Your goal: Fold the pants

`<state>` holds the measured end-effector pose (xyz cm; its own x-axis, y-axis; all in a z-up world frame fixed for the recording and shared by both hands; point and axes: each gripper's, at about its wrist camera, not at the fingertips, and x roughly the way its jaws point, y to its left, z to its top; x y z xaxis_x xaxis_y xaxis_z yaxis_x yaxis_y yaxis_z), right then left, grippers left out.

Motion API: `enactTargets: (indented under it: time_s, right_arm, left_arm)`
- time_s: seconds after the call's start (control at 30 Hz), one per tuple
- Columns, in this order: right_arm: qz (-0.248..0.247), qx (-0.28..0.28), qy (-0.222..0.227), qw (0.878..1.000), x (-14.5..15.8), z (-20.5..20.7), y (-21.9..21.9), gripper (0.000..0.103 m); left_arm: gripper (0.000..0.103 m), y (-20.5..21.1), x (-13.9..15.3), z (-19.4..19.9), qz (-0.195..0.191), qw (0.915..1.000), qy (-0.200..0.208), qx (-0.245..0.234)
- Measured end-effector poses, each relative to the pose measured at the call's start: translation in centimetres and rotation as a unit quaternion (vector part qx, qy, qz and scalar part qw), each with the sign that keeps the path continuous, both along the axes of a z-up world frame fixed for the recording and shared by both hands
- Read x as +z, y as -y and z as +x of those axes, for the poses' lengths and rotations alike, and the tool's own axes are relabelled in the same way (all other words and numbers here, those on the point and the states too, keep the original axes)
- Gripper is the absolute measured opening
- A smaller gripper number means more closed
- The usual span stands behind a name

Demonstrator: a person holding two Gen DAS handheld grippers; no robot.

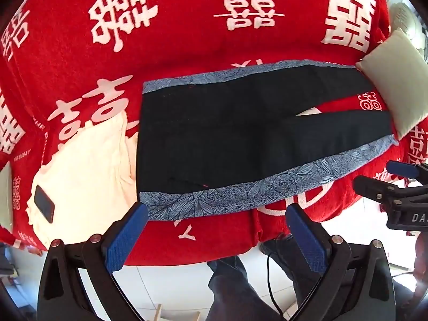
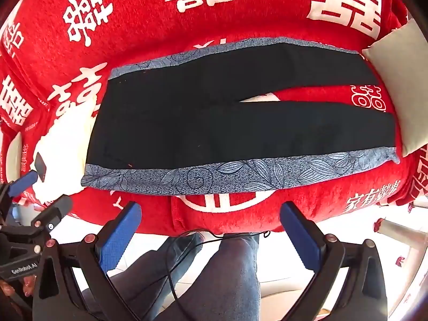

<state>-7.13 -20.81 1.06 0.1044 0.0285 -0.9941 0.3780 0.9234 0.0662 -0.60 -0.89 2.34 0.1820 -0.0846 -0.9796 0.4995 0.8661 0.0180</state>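
Black pants [image 1: 227, 133] [image 2: 214, 123] with blue leaf-patterned side bands lie flat on a red blanket, waist to the left, legs spread apart to the right. My left gripper [image 1: 216, 230] hovers open above the near band by the waist, nothing between its blue pads. My right gripper [image 2: 211, 227] hangs open over the bed's front edge below the near leg, also holding nothing. Each gripper shows at the edge of the other's view: the right gripper [image 1: 385, 179] in the left wrist view and the left gripper [image 2: 45, 190] in the right wrist view.
The red blanket [image 1: 187, 40] [image 2: 160, 26] with white characters covers the bed. A cream cloth [image 1: 88, 165] with a dark phone [image 1: 44, 203] lies left of the waist. A pale pillow [image 1: 398, 80] [image 2: 396, 85] sits by the leg ends. A person's jeans-clad legs [image 2: 214, 275] and a black cable stand on the tiled floor below.
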Motion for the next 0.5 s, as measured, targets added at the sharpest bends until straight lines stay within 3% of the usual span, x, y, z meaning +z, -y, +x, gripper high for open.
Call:
enactTargets:
  time_s: [0.5]
  right_arm:
    - [-0.006,-0.015,0.000,1.000,0.1,-0.2,1.2,0.103]
  left_arm:
    - [0.103,0.9,1.2,-0.4,0.025,0.9988,0.040,-0.010]
